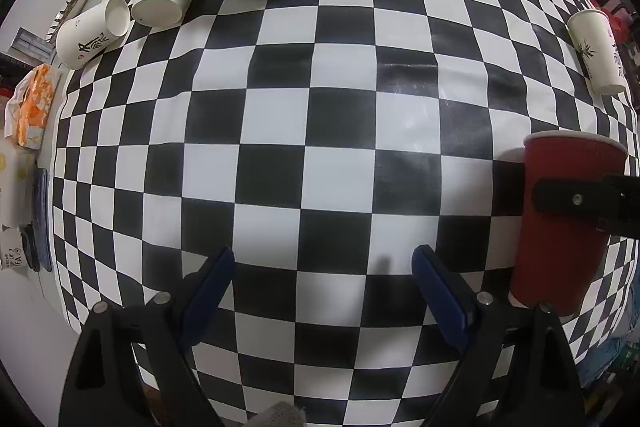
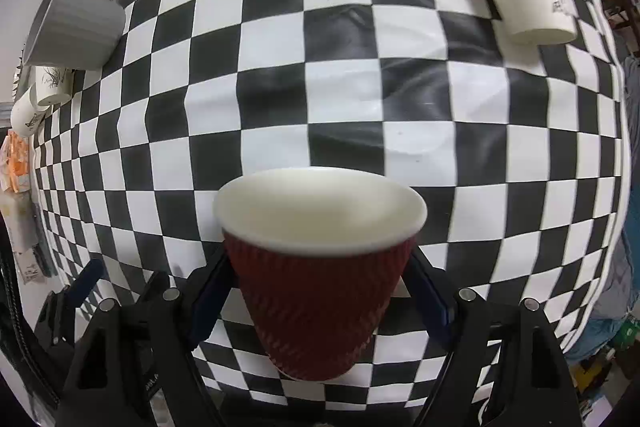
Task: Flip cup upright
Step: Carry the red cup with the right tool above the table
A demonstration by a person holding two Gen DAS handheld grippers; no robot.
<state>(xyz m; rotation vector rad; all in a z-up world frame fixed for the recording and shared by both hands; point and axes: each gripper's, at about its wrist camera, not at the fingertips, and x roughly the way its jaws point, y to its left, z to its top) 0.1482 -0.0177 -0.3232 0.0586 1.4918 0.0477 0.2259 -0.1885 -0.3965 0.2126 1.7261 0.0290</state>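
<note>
Jaws: our right gripper (image 2: pixel 320 291) clamps the red cup (image 2: pixel 316 291), mouth up, over the surface (image 2: pixel 344 131); left gripper (image 1: pixel 324 287) wide open, empty. Looks like the placing step. Next: lower it level, base flat, then release.

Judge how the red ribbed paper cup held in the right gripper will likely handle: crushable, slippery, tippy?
The red cup looks like thin paper, so a hard squeeze from the right gripper could probably dent it. Its ribbed wall should resist slipping. It appears empty, so likely light. The base is narrower than the rim, so it may tip if nudged.
</note>
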